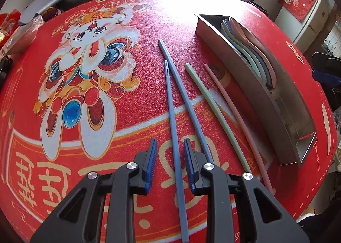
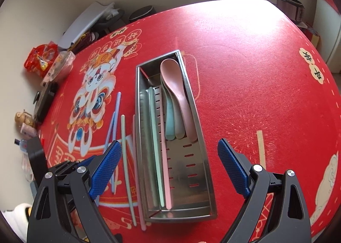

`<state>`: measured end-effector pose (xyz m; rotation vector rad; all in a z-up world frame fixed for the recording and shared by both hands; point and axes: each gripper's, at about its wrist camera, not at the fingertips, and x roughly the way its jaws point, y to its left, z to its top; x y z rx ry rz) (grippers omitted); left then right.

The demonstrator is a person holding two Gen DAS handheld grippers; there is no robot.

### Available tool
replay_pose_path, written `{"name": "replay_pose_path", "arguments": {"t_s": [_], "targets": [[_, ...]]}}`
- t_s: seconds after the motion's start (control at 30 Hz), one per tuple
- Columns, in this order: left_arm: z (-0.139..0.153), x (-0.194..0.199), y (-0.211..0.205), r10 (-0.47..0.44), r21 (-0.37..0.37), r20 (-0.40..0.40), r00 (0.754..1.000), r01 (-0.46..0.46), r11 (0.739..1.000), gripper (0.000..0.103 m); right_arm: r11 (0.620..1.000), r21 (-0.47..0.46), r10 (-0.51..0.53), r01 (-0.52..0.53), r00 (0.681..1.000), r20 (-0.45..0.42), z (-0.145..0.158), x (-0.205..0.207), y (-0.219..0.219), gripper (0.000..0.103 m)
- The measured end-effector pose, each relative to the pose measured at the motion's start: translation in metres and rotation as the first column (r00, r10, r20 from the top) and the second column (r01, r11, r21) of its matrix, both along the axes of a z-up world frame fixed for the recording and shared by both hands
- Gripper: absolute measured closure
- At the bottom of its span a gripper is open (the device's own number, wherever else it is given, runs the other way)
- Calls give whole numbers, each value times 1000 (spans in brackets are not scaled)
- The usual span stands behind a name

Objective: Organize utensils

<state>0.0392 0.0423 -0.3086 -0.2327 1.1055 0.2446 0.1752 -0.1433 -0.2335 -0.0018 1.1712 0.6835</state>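
The steel utensil tray (image 2: 204, 181) lay lengthwise on the red printed tablecloth (image 2: 255, 72), and everything is placed here against it. Inside it, at the far end, a stack of spoons rested with a pink spoon (image 2: 177, 85) on top; along the tray's left inner side lay a green chopstick (image 2: 156, 147) and a pink chopstick (image 2: 165, 157), side by side.

Outside, just beside the tray's left wall, a loose pink chopstick (image 1: 238, 119) and a loose green chopstick (image 1: 215, 111) lay roughly parallel to it. Further from the tray sat two blue chopsticks (image 1: 173, 136) — crossing near their close ends, spreading apart toward the far ends.

The left gripper (image 1: 170, 166) hung over those blue chopsticks with its fingers set narrow; one blue stick ran through the gap between the blue pads, which did not press on it — whether they touched the cloth could not be told.

The right gripper (image 2: 168, 170) hovered above the tray's near half, fingers spread wide and holding nothing.
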Motion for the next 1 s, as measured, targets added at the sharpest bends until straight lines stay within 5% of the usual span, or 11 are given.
{"name": "replay_pose_path", "arguments": {"t_s": [0.57, 0.87, 1.0], "targets": [[-2, 6, -6, -44, 61, 13, 999, 44, 997, 78, 997, 10, 74, -73, 995, -67, -8, -2, 19, 15], [-2, 4, -7, -53, 66, 25, 998, 52, 996, 78, 999, -13, 33, -34, 997, -74, -11, 0, 16, 15], [-2, 1, -2, -43, 53, 32, 999, 41, 998, 96, 1000, -20, 14, -16, 996, -82, -12, 0, 14, 15]]}}
